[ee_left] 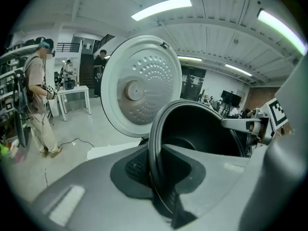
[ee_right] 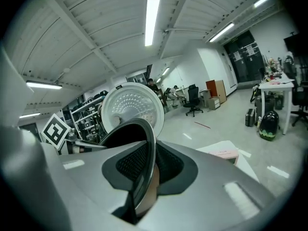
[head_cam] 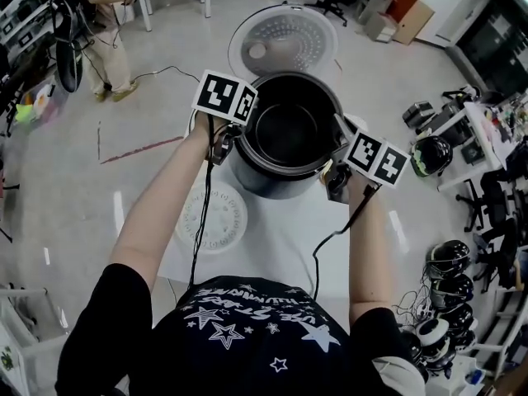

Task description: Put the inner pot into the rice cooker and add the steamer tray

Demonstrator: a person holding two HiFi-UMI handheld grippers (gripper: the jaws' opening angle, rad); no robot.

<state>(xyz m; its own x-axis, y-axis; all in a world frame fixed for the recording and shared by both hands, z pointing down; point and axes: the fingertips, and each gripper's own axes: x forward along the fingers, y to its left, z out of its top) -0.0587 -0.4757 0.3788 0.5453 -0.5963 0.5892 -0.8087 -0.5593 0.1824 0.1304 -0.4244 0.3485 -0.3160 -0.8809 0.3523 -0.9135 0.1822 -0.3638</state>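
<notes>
The black inner pot (head_cam: 289,130) is held by its rim between both grippers, above the rice cooker, whose open lid (head_cam: 283,40) stands behind. My left gripper (head_cam: 224,143) is shut on the pot's left rim (ee_left: 156,174). On the opposite side my right gripper (head_cam: 337,176) is shut on the right rim (ee_right: 147,177). The pot's dark inside (ee_left: 202,131) is empty. The white steamer tray (head_cam: 212,218) lies flat on the white table (head_cam: 280,238), in front of the pot at the left. The cooker's body is mostly hidden under the pot.
A person (head_cam: 107,23) stands on the floor at the far left. Black helmets (head_cam: 450,271) and cluttered desks (head_cam: 470,122) line the right side. A pink box (ee_right: 224,153) lies on the table to the right of the cooker.
</notes>
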